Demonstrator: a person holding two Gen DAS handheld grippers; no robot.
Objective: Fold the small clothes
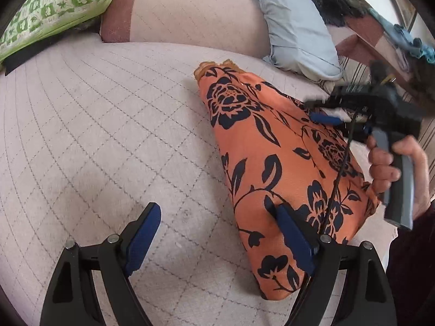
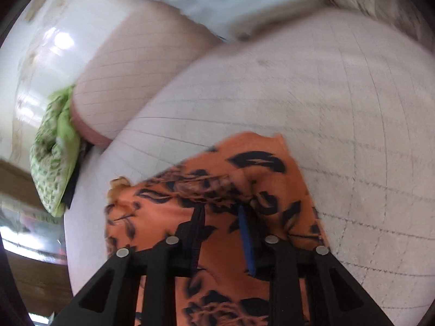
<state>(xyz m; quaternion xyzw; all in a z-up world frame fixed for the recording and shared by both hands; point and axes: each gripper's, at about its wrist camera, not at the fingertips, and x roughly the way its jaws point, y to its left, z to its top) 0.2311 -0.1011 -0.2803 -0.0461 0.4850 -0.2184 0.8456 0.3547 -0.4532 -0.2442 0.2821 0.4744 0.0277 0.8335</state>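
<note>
An orange garment with dark blue flowers (image 1: 261,146) lies on the quilted pale pink bed cover (image 1: 95,125), one side raised like a tent toward the right. My right gripper (image 1: 315,110), held by a hand (image 1: 383,165), is at that raised edge. In the right wrist view the orange garment (image 2: 168,212) bunches between the narrow-set fingers of my right gripper (image 2: 220,209), which looks shut on the fabric. My left gripper (image 1: 217,225) stands wide open and low over the bed. Its right pad (image 1: 293,239) is above the garment's near edge, its left pad (image 1: 144,233) above bare cover.
A green patterned cushion (image 1: 54,8) sits at the far left beside a pink bolster (image 1: 190,19). A light blue pillow (image 1: 293,27) lies at the back right, with dark clutter (image 1: 337,2) behind it. The right wrist view is motion-blurred.
</note>
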